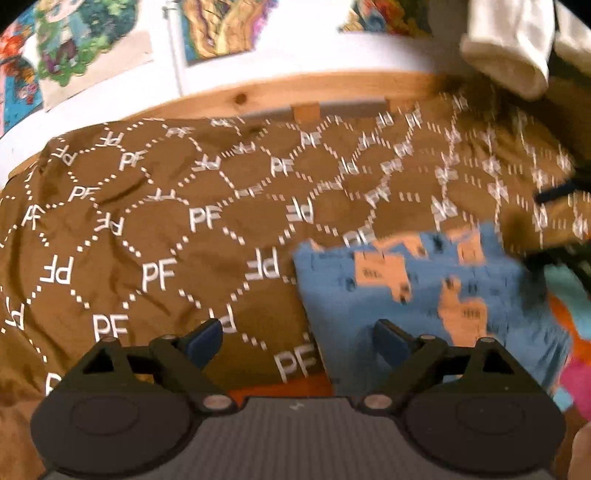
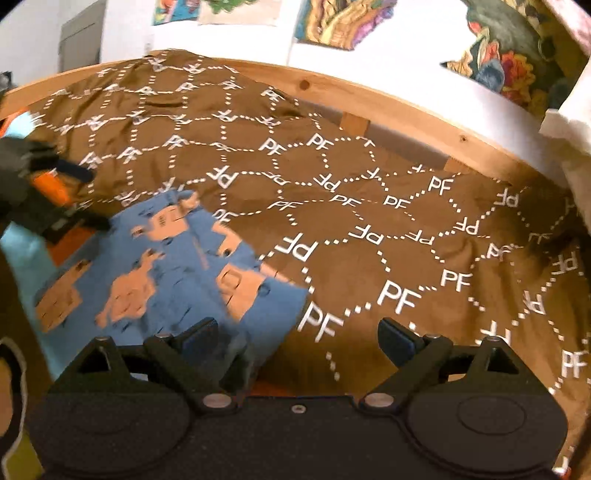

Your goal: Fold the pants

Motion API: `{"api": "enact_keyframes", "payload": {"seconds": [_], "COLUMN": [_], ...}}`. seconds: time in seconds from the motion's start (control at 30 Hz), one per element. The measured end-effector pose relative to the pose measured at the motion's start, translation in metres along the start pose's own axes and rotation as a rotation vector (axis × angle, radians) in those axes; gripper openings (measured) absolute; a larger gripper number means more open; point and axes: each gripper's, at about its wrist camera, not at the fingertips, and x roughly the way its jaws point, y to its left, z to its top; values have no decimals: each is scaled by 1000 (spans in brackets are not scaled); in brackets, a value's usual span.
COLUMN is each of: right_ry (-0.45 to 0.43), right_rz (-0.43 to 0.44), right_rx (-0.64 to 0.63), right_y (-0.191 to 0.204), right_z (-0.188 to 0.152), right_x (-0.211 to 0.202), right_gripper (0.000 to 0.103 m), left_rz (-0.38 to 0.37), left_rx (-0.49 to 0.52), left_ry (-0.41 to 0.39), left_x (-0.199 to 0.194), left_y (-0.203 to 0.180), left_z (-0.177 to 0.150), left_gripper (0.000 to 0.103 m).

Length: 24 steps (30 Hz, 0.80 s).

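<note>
The pants [image 1: 424, 295] are blue with orange animal prints and lie folded flat on a brown bedspread [image 1: 166, 229] marked with white "PF" letters. In the left wrist view they sit at the right, under the right finger. My left gripper [image 1: 297, 338] is open and empty just above the pants' left edge. In the right wrist view the pants [image 2: 166, 273] lie at the left. My right gripper [image 2: 299, 338] is open and empty, its left finger over the pants' near right corner. The left gripper [image 2: 48, 199] shows blurred at the far left of that view.
A wooden bed frame [image 1: 258, 92] runs along the far edge, with a white wall and colourful posters [image 1: 218, 26] behind. A cream cloth [image 1: 509, 48] hangs at the upper right. Bright orange, teal and pink fabric [image 1: 569, 332] lies to the right of the pants.
</note>
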Motion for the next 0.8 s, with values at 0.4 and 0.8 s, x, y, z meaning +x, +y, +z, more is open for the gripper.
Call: {"api": "enact_keyframes", "payload": {"seconds": [0.4,0.8], "right_ry": [-30,65], "right_rz": [-28,101], "right_rx": [12,19], "right_y": [-7,6], "right_z": [8,-2], "right_x": [16,35], "right_gripper": [96,102], "left_rz": [-22,-71], "left_rx": [-19,-93], "left_ry": [33,133], "left_x": [-15,-17], "left_y": [-5,-1], "left_z": [-35,-57], "left_gripper": [97,101]}}
